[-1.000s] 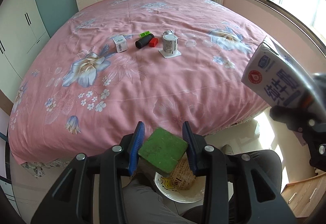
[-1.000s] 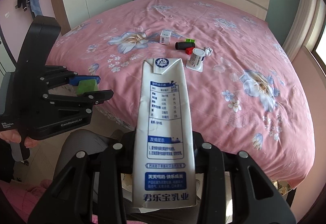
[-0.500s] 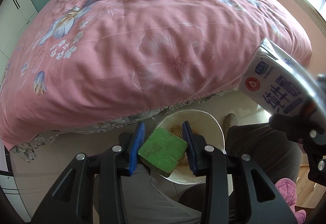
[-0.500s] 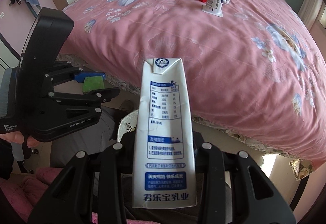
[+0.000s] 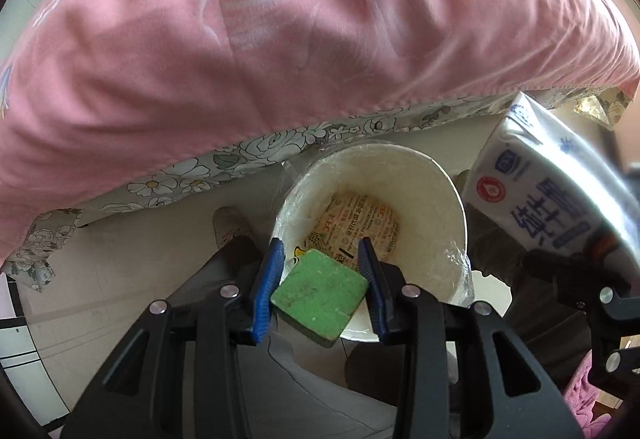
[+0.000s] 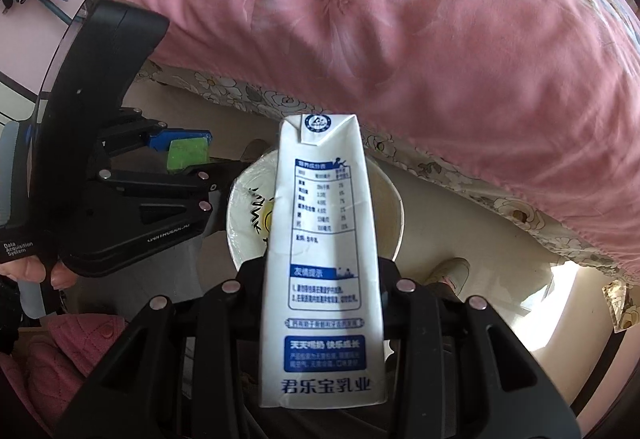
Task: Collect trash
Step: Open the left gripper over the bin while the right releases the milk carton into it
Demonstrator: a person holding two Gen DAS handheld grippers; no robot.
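The green block (image 5: 320, 293) sat pinched between the blue pads of the left gripper (image 5: 322, 289), tilted with one corner hanging low, right over the near rim of the white paper bucket (image 5: 436, 199) on the floor. And in the right gripper (image 6: 322, 303), the tall white milk carton (image 6: 324, 259) was clamped by its sides, jaws closed tight on it, its folded top pointing away from the camera and out over that same bucket. From the left wrist view the carton (image 5: 536, 195) showed at the right edge, slanted, just beside the bucket's rim, with the right gripper's black frame below it. Inside the bucket lay a printed wrapper (image 5: 360, 227) with yellow and red markings, flat on the bottom, and clear film clung around the rim. From the right wrist view the bucket (image 6: 244, 223) peeked out on both sides of the carton, and the left gripper (image 6: 180, 155) reached in from the left with the block (image 6: 188, 155) at its tip, just short of the rim. A person's fingers (image 6: 40, 273) wrapped the left tool's handle, a pink quilted sleeve (image 6: 68, 351) below. Grey trouser legs (image 5: 304, 395) flanked the bucket, and the pink floral bedspread (image 5: 280, 31) bulged across the whole upper view, its flowered sheet edge (image 5: 192, 175) hanging just behind the bucket.
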